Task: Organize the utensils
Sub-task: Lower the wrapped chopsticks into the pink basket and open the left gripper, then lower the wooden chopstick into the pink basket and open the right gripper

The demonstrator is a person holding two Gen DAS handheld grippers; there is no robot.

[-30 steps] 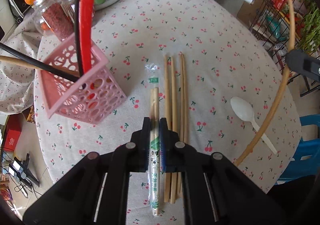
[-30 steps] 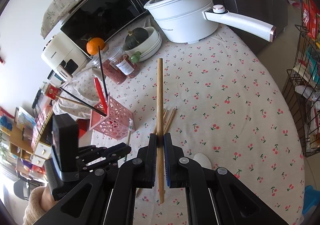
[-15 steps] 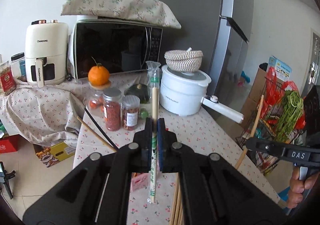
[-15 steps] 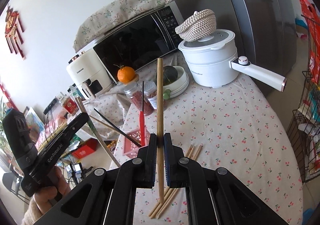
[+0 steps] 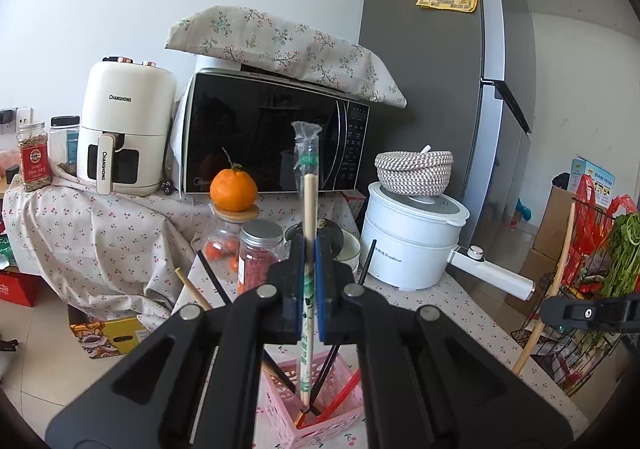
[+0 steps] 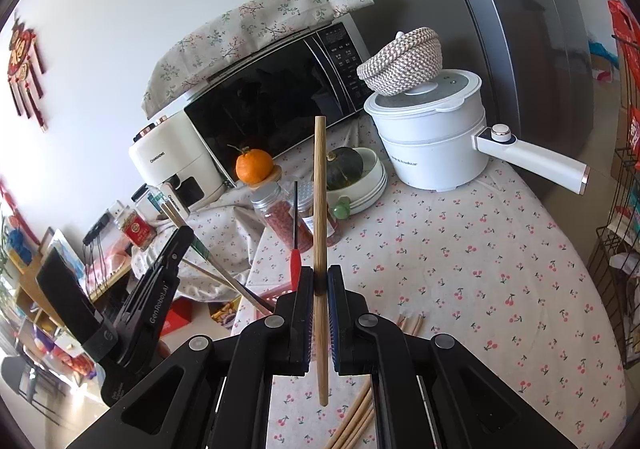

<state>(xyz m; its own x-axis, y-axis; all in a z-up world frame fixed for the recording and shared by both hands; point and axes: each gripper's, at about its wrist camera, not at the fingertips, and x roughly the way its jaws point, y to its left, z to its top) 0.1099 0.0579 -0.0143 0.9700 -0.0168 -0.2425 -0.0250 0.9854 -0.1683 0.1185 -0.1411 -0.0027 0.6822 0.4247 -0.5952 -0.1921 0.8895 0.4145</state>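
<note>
left tool [image 5: 308,285] clamps wrapped chopsticks [image 5: 308,233] over pink basket [image 5: 320,417]; right tool [image 6: 320,313] grips bamboo stick [image 6: 320,209].

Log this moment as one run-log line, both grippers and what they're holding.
left gripper: shut on wrapped chopsticks, upright, lower tip inside pink basket | right gripper: shut on bare chopstick, upright above table
</note>
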